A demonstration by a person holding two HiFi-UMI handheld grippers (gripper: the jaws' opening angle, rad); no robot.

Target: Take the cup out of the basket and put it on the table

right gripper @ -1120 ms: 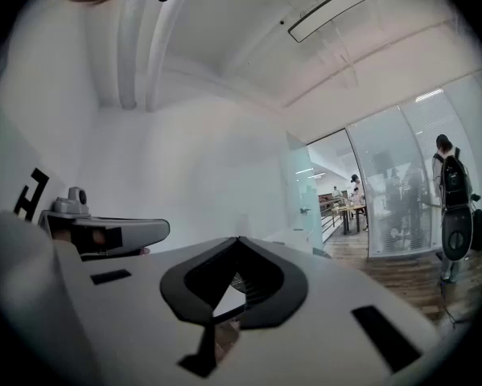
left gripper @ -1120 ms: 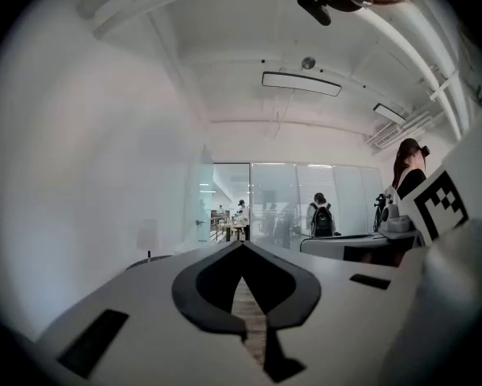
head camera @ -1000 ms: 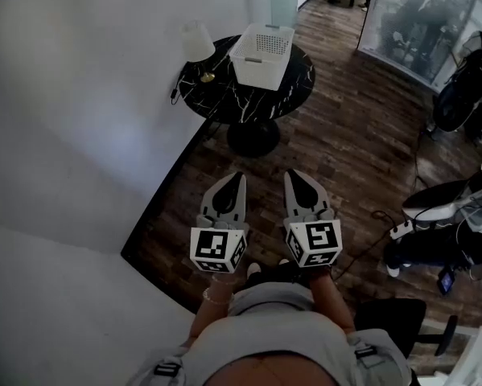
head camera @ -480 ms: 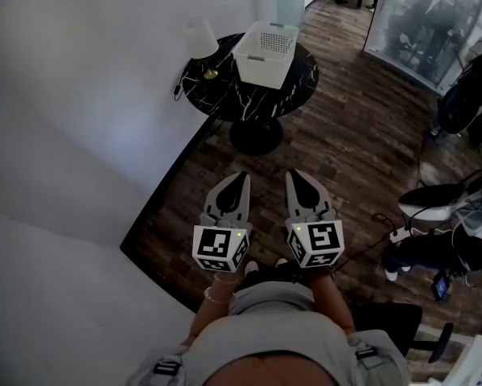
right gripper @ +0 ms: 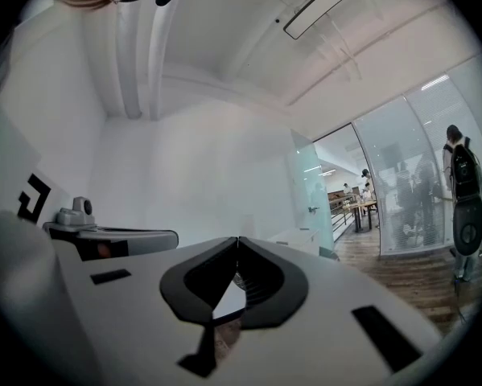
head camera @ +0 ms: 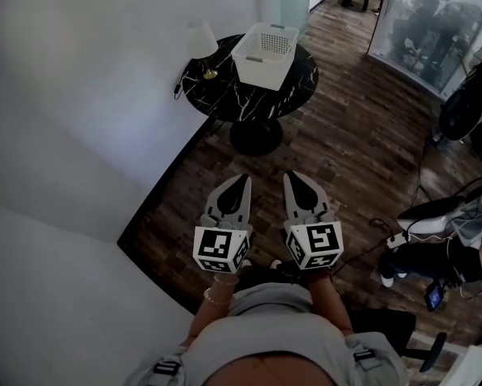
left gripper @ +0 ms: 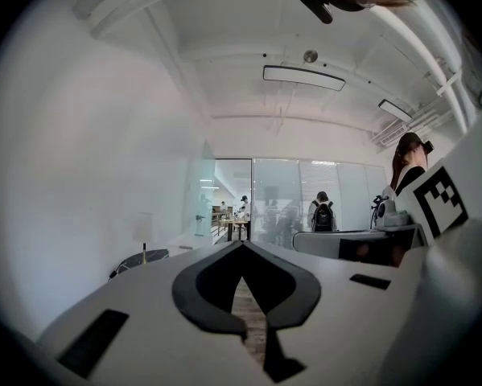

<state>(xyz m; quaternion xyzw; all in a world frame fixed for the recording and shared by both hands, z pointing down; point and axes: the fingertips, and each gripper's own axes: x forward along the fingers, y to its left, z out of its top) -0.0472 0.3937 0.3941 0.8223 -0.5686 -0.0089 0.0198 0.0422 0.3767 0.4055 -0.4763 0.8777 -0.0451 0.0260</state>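
Head view: you hold the left gripper (head camera: 239,182) and the right gripper (head camera: 294,180) side by side close to your body, above the dark wooden floor (head camera: 345,151). Both point toward the far round black table (head camera: 298,77). The white basket (head camera: 265,51) stands on that table, well apart from both grippers, with a small lamp (head camera: 199,40) just beside it on the left. The cup cannot be made out in the basket from this distance.

Left gripper view: the left gripper (left gripper: 242,246) has its jaws closed tip to tip, with nothing clamped between them. The lamp (left gripper: 143,230) shows far off at the left.

Right gripper view: the right gripper (right gripper: 238,240) likewise has its jaws pressed together at the tips and holds nothing.
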